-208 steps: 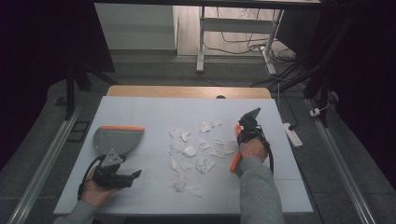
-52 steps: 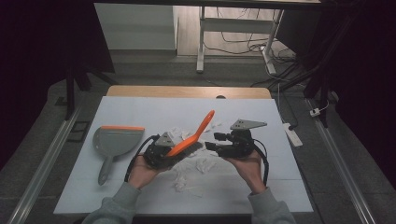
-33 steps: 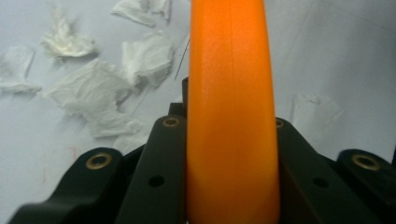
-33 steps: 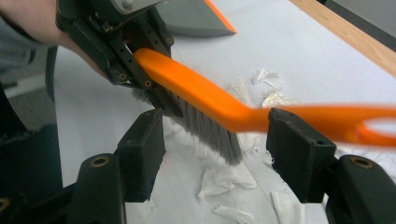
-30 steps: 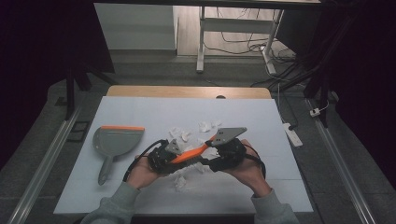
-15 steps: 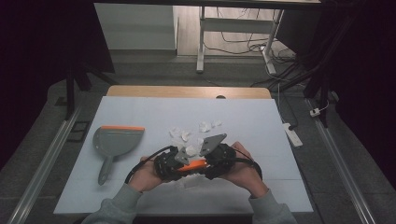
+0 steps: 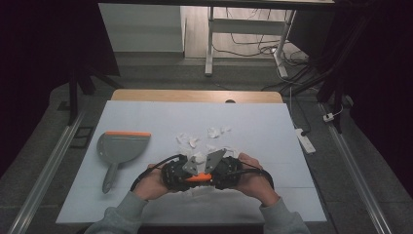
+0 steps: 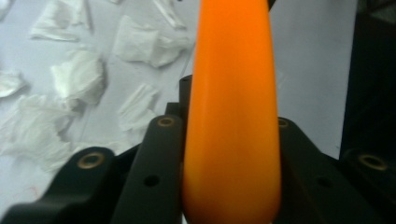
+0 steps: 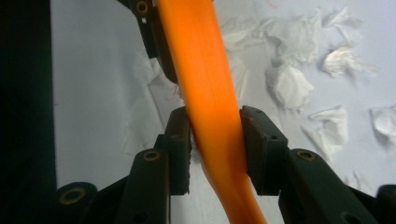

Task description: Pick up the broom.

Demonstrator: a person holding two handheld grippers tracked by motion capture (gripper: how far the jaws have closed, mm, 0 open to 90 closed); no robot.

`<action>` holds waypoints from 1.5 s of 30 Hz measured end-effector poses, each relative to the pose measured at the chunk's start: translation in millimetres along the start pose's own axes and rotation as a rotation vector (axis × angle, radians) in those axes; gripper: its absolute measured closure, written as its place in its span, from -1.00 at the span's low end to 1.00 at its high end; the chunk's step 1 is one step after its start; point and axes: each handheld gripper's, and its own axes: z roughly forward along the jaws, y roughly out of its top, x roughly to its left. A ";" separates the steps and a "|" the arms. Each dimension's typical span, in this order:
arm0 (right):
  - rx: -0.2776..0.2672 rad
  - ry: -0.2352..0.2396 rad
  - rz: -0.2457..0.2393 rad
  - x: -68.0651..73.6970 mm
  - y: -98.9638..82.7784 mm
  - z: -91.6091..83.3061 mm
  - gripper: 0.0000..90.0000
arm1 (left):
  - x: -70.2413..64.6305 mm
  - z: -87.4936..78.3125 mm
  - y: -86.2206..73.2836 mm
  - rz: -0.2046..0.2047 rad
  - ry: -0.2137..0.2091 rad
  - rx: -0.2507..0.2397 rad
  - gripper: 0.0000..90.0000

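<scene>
High view: left claw and right claw brought together low over the near middle of the pale blue counter, a smooth orange plastic handle spanning level between them. Scraps of crumpled white tissue paper strewn just beyond and under the hands. Grey plastic dustpan with an orange front lip lying well apart to the left, its stem pointing toward the near edge.

Left claw view: black jaws clamped on the orange handle from both sides, the rounded end bulging out at the bottom between the pads. Left claw thus closed firmly on the handle, which runs straight up the picture. White tissue scraps scattered over the counter to the left of it.

Right claw view: right claw with jaws just drawn in onto the same orange handle, both pads pressing its sides. Handle curving upward to the left claw, seen gripping it at the top edge. More tissue scraps spread on the counter to the right, one scrap directly beneath the handle
</scene>
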 end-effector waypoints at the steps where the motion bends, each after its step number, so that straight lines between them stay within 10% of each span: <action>1: -0.008 -0.009 0.014 -0.2 -0.1 -1.3 0.46 | 1.7 -1.7 -1.4 -0.013 0.007 -0.015 0.59; 10: -0.068 -0.043 0.141 -14.2 -9.9 -11.8 0.49 | 8.5 -24.5 -13.5 -0.120 0.162 -0.149 -0.15; 25: -0.150 -0.121 0.287 -30.8 -28.7 -25.2 0.50 | 10.7 -60.0 -84.8 -0.354 0.361 -0.277 -0.27; 41: -0.303 -0.210 0.479 -51.0 -61.7 -57.3 0.50 | 13.7 -65.8 -148.7 -0.526 0.414 -0.287 -0.31; 45: -0.271 -0.274 0.526 -57.7 -73.6 -62.5 0.50 | 12.7 -63.8 -160.3 -0.550 0.418 -0.275 -0.32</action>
